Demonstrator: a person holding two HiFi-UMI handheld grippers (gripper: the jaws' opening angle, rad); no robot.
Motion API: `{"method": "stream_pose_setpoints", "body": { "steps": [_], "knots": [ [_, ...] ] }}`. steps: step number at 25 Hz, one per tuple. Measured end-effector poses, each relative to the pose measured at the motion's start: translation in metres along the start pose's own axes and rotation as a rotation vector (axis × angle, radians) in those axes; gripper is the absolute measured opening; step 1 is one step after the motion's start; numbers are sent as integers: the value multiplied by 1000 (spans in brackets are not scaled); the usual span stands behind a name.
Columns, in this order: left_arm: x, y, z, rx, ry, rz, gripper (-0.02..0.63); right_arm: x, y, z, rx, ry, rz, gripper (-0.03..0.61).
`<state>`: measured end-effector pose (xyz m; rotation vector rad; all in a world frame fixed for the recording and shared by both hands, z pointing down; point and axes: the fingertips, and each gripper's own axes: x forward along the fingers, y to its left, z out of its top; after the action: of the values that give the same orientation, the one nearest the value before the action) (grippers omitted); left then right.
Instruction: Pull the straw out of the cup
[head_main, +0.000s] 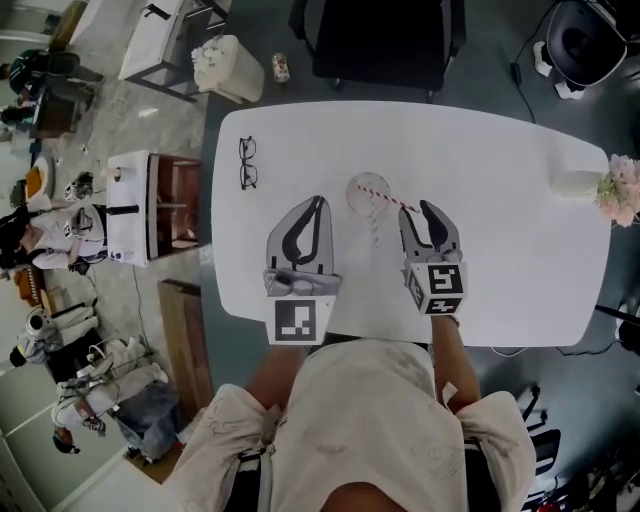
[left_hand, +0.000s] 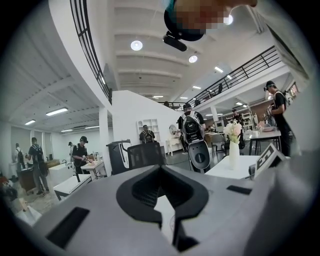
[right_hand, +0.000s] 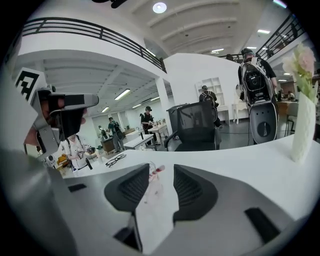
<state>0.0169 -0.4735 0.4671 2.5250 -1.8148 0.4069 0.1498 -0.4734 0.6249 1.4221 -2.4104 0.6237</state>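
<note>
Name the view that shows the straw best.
Head view: the whole striped straw leans from the clear cup toward the right gripper. Right gripper view shows only its end beyond open jaws; left gripper view shows none.

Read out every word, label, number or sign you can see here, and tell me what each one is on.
No legible words or numbers anywhere.
Left cube, on the left gripper: black-and-white square marker, a pattern, not letters.
Right cube, on the right gripper: the same kind of marker, no text.
Small container on the floor: any print too small to read.
</note>
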Motion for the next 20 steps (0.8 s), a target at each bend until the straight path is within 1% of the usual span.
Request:
{"method": "stream_pose_setpoints", "body": {
  "steps": [3, 9, 11, 15, 20],
  "knots": [
    [5, 0, -3, 6, 11, 4, 6, 5, 0, -4, 2, 10, 26, 142],
    [8, -6, -1, -6, 4, 7, 6, 7, 4, -3, -12, 6, 81, 66],
    [8, -7, 2, -14, -11, 10, 5, 6, 5, -1, -15, -3, 88, 54],
    [4, -6, 1, -6, 6, 11, 6, 4, 9, 6, -25, -23, 92, 39],
    [-9, -3, 3, -16, -10, 10, 6, -4, 20, 10, -52, -39, 88, 27]
  ]
}}
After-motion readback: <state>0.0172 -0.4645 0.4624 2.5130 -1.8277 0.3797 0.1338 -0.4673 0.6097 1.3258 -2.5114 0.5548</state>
